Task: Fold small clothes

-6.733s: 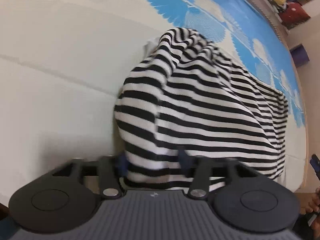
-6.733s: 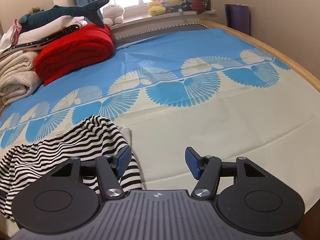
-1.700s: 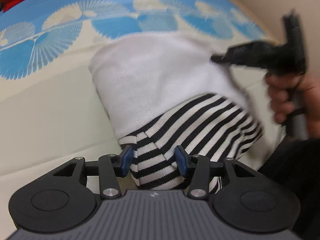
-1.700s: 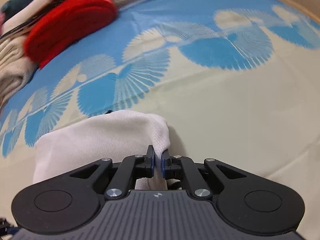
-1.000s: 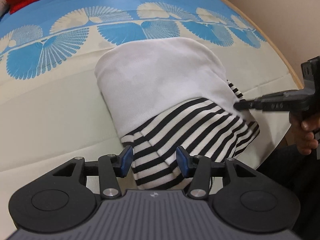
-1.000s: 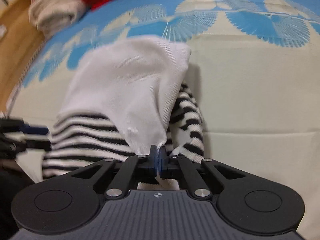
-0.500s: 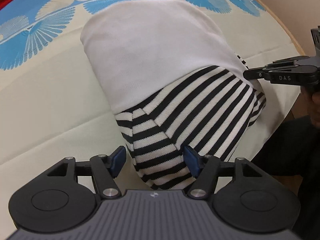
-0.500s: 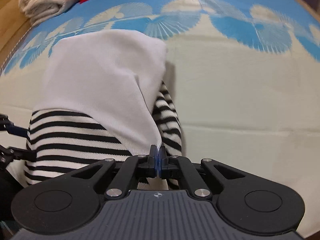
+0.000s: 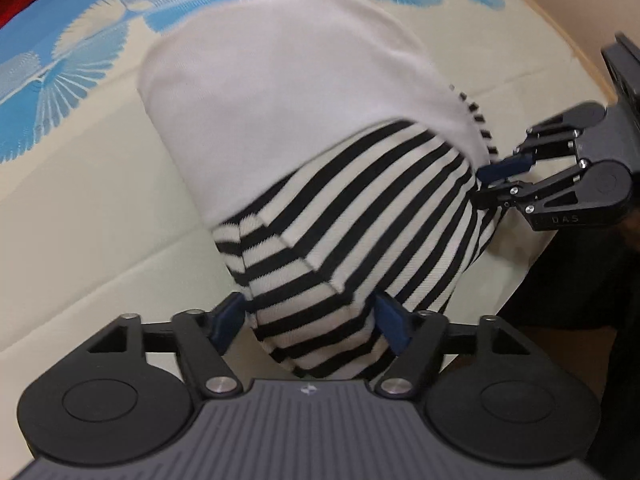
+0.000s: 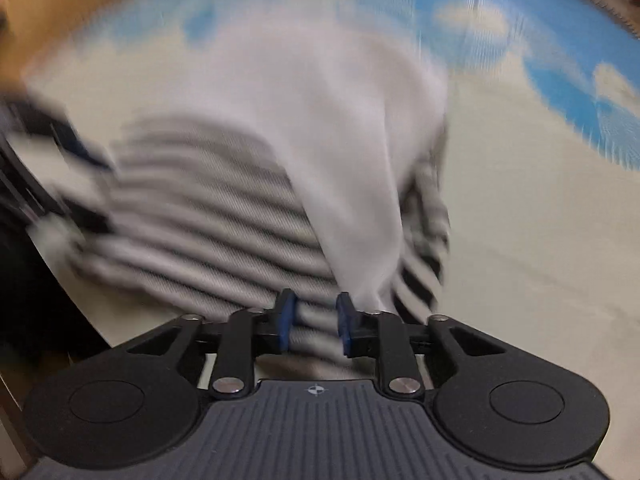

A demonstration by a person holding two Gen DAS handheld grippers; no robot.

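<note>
Knit fabric: striped garment (image 9: pixel 360 216), black-and-white stripes with a plain white layer (image 9: pixel 280 92) folded over its far part; soft, limp, light by the look of it, nothing to break.
Location: lies on the bed sheet (image 9: pixel 80 208), cream with a blue fan print, right ahead of both grippers and near the bed's edge on the person's side.
Left hand-held gripper (image 9: pixel 310 322): jaws spread and have just been opening; the near striped corner sits between the blue pads, which look to have let go, so I read it as released.
Right hand-held gripper (image 9: pixel 490 182): at the garment's far-right edge as seen from the left one; jaws parted a little and have just been opening. Own view is motion-blurred, striped cloth shows in the gap, pads not pinching as far as I can tell.
Handling: judged floppy, will drape and sag from any single pinch point; layers slide over each other easily, so a drag may undo the fold.
Grip points: take hems or corners, both layers together, one gripper per corner; a mid-panel pinch would likely only bunch it.
Risk: knit may snag or stretch under a hard pull.
Fold state: looks partly done, bundle uneven.
</note>
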